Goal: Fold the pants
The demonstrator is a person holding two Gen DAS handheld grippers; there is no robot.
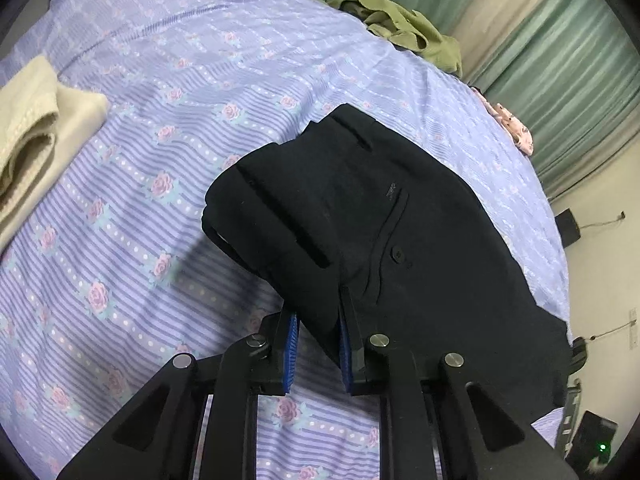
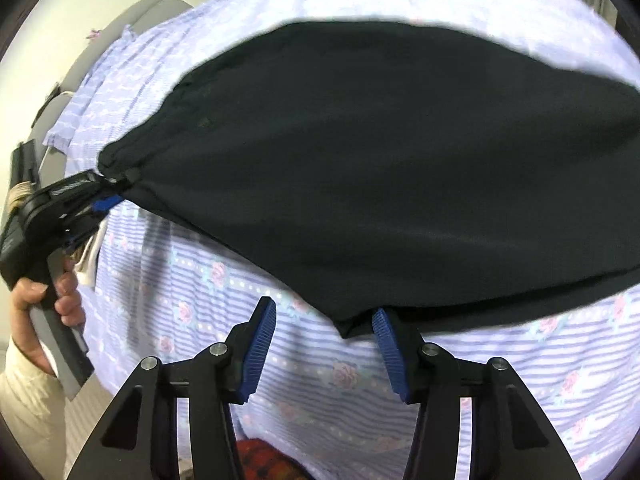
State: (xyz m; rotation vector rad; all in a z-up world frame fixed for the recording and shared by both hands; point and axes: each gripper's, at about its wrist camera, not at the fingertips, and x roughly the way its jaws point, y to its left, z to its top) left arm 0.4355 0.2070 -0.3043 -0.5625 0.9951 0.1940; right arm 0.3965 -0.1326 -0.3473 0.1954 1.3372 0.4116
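Observation:
The black pants (image 1: 384, 216) lie on the bed's lilac flowered sheet (image 1: 152, 92), waistband and buttoned back pocket facing up. My left gripper (image 1: 318, 314) is shut on a fold of their near edge, blue pads pressed to the cloth on both sides. In the right wrist view the pants (image 2: 380, 160) spread wide and dark, and the left gripper (image 2: 110, 192), held by a hand (image 2: 28, 300), pinches their left corner slightly off the sheet. My right gripper (image 2: 322, 310) stands open. A corner of the pants' hem sits between its pads, close to the right fingertip (image 2: 380, 320), and is not clamped.
A folded beige garment (image 1: 36, 128) lies at the left of the bed. An olive garment (image 1: 404, 28) and a pink patterned cloth (image 1: 516, 128) sit near the far edge by green curtains (image 1: 568, 64). Something red (image 2: 264, 460) shows under my right gripper.

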